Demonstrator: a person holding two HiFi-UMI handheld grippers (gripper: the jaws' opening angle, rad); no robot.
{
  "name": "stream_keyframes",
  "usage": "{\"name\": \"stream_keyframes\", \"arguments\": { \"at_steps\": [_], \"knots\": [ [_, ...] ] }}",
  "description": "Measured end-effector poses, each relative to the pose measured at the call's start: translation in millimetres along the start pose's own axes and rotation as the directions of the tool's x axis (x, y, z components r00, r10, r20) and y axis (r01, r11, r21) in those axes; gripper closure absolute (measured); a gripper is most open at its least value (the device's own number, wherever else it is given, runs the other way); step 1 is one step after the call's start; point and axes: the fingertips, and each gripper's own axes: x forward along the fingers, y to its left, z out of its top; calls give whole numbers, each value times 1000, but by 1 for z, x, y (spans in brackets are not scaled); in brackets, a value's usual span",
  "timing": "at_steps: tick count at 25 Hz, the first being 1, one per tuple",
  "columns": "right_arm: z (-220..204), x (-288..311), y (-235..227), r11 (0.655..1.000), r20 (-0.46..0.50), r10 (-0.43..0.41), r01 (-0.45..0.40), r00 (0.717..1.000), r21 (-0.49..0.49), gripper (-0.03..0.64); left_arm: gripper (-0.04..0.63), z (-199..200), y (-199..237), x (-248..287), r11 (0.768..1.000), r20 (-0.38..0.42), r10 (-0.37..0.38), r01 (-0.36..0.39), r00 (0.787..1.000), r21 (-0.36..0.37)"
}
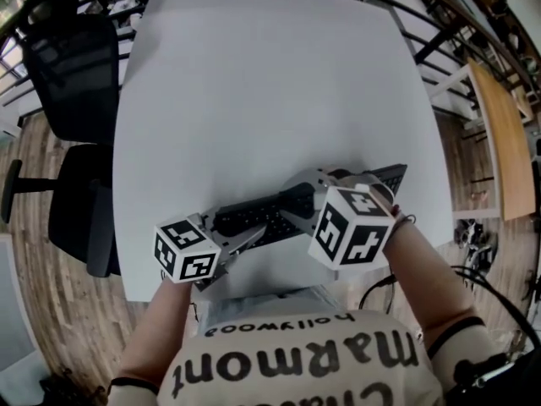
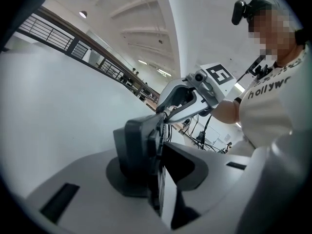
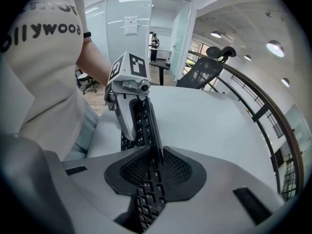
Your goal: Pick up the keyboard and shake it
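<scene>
A black keyboard (image 1: 254, 218) lies slanted over the near part of the white table (image 1: 270, 83), close to its front edge. My left gripper (image 1: 232, 239) is at the keyboard's left end. In the left gripper view the keyboard (image 2: 157, 172) runs edge-on between the dark pads (image 2: 134, 150), which press on both sides of it. My right gripper (image 1: 308, 201) grips further right. In the right gripper view its mesh pads (image 3: 183, 169) clamp the keyboard (image 3: 144, 126), with the left gripper (image 3: 127, 108) at the far end. Whether the keyboard touches the table I cannot tell.
Two black office chairs (image 1: 72, 74) stand left of the table on the wooden floor. A wooden desk (image 1: 499, 134) and cables (image 1: 473, 277) are to the right. The person's torso is right behind the table's front edge.
</scene>
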Motion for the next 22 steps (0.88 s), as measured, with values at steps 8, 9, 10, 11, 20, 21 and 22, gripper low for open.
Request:
{"name": "stream_keyframes", "arguments": {
  "at_steps": [8, 9, 10, 11, 20, 21, 22],
  "knots": [
    [-44, -29, -27, 942, 49, -219, 198, 974, 271, 462, 503, -5, 12, -7, 1000, -4, -5, 5, 1000, -14],
    [-58, -37, -30, 919, 47, -243, 214, 969, 331, 459, 502, -5, 13, -6, 1000, -9, -1, 1, 1000, -14],
    [-75, -46, -32, 893, 44, -264, 227, 963, 390, 460, 502, -5, 13, -5, 1000, -13, 3, -3, 1000, -12],
    [-92, -56, -34, 862, 44, -286, 236, 957, 448, 459, 502, -6, 12, -3, 1000, -16, 8, -8, 1000, -7],
    [-213, -114, -35, 557, 127, -461, 175, 878, 812, 327, 502, -30, 8, -21, 997, -43, 62, -60, 997, 45],
    [-224, -114, -36, 546, 126, -452, 162, 883, 822, 324, 502, -29, 9, -26, 996, -41, 74, -72, 996, 45],
    [-234, -113, -38, 542, 125, -436, 149, 891, 827, 322, 502, -27, 9, -29, 995, -38, 86, -85, 996, 45]
  ]
}}
